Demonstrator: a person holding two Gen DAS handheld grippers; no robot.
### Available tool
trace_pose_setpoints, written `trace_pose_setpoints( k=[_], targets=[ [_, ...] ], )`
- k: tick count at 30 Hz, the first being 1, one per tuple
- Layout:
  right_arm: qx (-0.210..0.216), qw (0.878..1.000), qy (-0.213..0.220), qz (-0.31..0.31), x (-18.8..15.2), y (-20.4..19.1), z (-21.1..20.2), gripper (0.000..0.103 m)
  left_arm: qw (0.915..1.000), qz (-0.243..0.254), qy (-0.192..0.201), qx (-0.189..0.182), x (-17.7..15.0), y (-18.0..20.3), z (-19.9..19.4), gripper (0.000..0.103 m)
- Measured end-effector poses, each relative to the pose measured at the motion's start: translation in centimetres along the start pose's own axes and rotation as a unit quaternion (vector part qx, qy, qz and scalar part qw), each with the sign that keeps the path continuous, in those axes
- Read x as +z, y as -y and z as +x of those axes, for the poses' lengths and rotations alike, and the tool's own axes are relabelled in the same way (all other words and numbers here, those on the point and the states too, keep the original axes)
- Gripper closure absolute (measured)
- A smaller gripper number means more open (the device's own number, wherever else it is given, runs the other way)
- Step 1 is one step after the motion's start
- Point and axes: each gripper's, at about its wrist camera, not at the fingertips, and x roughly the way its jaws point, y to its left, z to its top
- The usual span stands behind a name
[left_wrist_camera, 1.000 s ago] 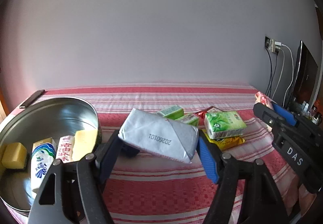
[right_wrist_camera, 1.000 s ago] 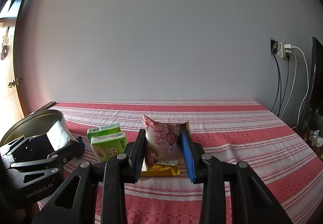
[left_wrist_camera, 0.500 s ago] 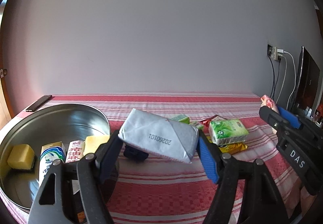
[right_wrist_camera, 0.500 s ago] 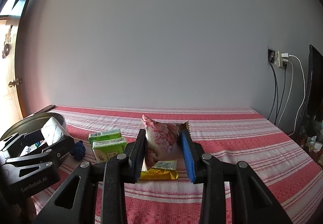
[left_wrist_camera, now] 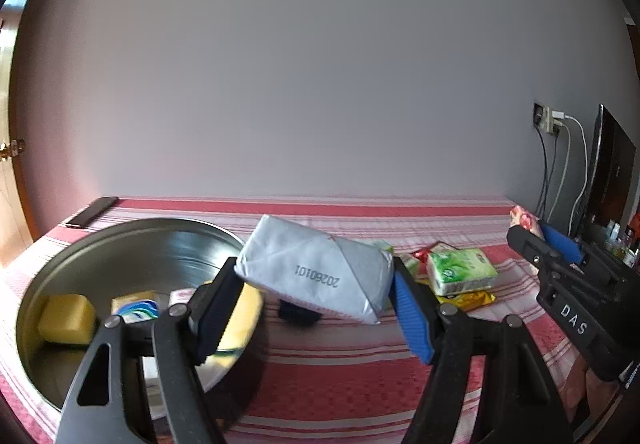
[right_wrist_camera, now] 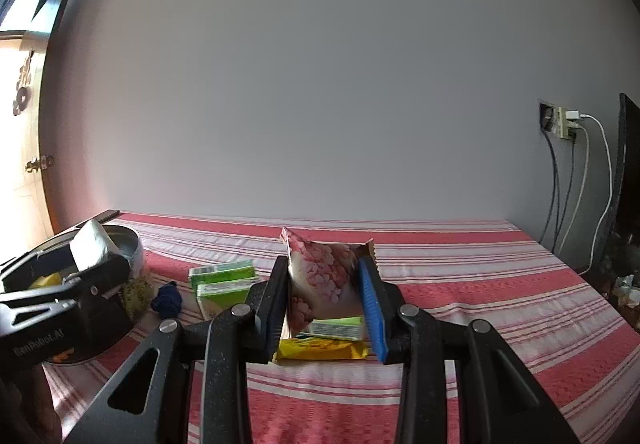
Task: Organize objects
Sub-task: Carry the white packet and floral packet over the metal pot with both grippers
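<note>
My left gripper is shut on a silver-grey wrapped packet with a printed date code, held in the air at the right rim of a round metal tin. In the tin lie a yellow block and small cartons. My right gripper is shut on a pink flowered snack pouch, held above the red striped cloth. On the cloth lie green cartons, a yellow packet and a dark blue knitted thing. The left gripper also shows at the left of the right wrist view.
A dark phone lies at the far left corner of the cloth. A wall socket with plugged cables and a dark screen stand to the right. A door is at the far left.
My left gripper has carried the silver packet leftward and a little up, so it now hangs over the tin's right rim. The right gripper with the pink pouch has hardly moved.
</note>
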Motion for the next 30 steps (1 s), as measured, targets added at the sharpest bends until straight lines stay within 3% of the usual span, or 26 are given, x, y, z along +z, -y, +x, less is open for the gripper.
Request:
trace_pose_setpoints(
  k=[15, 30],
  targets=[
    [0.062, 0.997, 0.023, -0.050, 3.8, -6.0, 0.0, 0.066, 0.9968, -0.044, 0.009, 0.066, 1.1, -8.1, -2.0, 0.030],
    [0.111, 0.990, 0.019, -0.083, 5.3, -12.0, 1.6, 0.066, 0.9938, -0.048, 0.001, 0.100, 0.8, -11.0, -2.3, 0.030]
  ],
)
